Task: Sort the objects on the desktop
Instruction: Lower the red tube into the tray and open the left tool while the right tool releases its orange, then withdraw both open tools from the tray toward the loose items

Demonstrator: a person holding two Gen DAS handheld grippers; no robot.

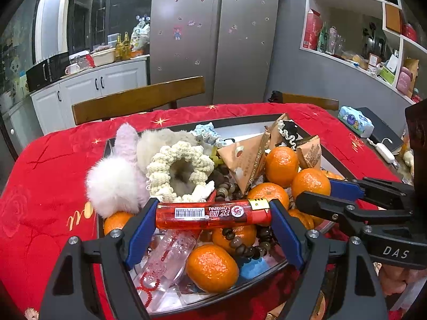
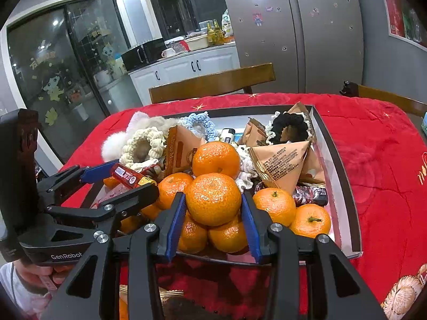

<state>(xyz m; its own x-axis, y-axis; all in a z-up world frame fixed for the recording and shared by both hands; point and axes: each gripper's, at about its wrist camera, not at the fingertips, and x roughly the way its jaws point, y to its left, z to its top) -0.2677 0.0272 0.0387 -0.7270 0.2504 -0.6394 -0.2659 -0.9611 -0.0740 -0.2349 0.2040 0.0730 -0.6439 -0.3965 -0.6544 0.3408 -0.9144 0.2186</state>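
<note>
My left gripper [image 1: 213,214] is clamping a red lighter [image 1: 210,213] end to end, its long axis lying level across the jaws, yellow cap end pointing toward my right gripper [image 2: 213,208]; it is hanging just above the tray's [image 2: 344,186] near left corner. My right gripper is pinching the sides of a tangerine [image 2: 213,198] on top of the fruit pile, stem dimple facing up and slightly toward the camera. The lighter's far side is hidden from the left wrist view, and its label reads upside down. Under it I'm seeing a bead bracelet [image 1: 240,242], clear plastic bits [image 1: 170,261] and more tangerines, partly covered by the fingers. Around them: cream scrunchie [image 1: 181,168], white pompom [image 1: 114,184], triangular snack packets [image 2: 283,165], black scrunchie [image 2: 291,125]. Red cloth [image 2: 373,144] is covering the table.
</note>
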